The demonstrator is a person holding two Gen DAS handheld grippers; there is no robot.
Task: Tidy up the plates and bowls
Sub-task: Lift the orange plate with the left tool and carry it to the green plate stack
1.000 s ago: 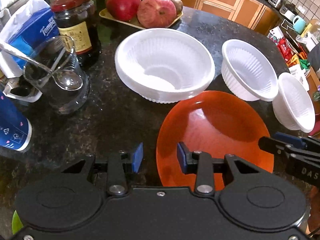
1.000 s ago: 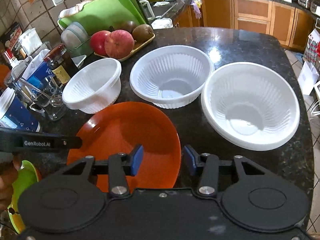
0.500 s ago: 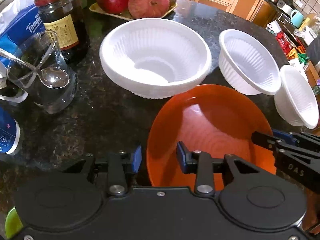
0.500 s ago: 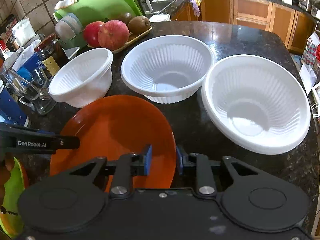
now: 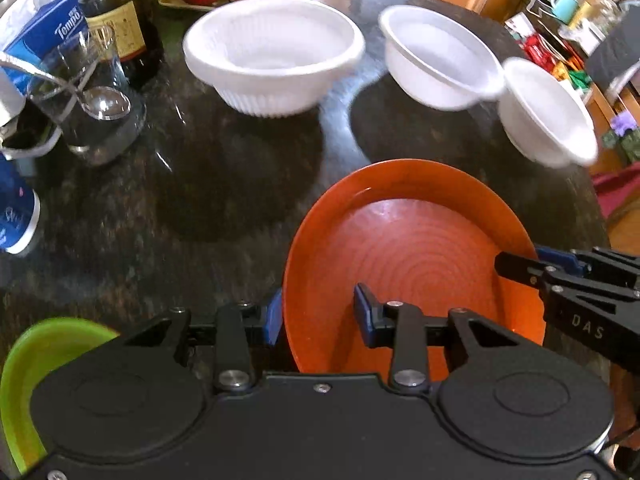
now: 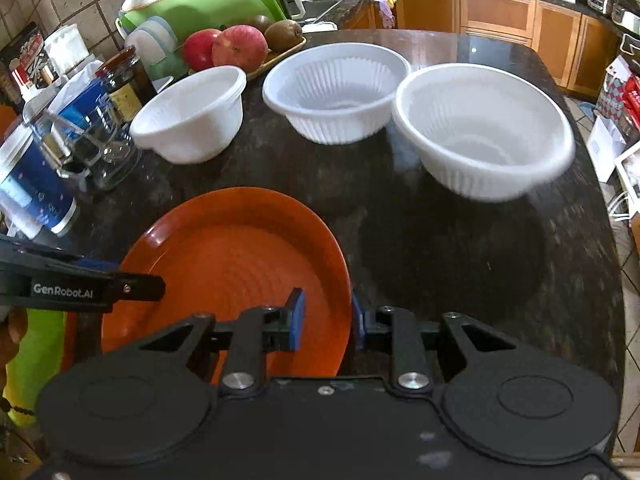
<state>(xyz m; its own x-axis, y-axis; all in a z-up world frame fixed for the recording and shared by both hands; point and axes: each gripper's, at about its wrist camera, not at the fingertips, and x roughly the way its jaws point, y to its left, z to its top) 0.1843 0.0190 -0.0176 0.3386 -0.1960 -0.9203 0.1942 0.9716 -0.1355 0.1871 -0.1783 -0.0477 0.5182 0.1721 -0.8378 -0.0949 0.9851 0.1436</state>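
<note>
An orange plate (image 5: 412,256) is lifted off the dark counter, held at both edges. My left gripper (image 5: 318,314) straddles its left rim, with a gap at the inner finger. My right gripper (image 6: 326,322) is shut on its right rim (image 6: 340,280) and also shows in the left wrist view (image 5: 532,264). Three white ribbed bowls stand behind: one (image 6: 192,112) at left, one (image 6: 336,88) in the middle, the largest (image 6: 484,132) at right. A green plate (image 5: 44,364) lies at the near left.
At the left stand a glass with a spoon (image 5: 92,112), a dark jar (image 5: 120,28), a tissue pack (image 5: 44,36) and a blue cup (image 6: 36,192). A tray of apples and kiwis (image 6: 240,46) sits at the back. The counter edge (image 6: 600,200) runs along the right.
My right gripper closed on the orange plate's rim. Both grippers and the plate rose and drew back toward me, so the bowls now look farther away.
</note>
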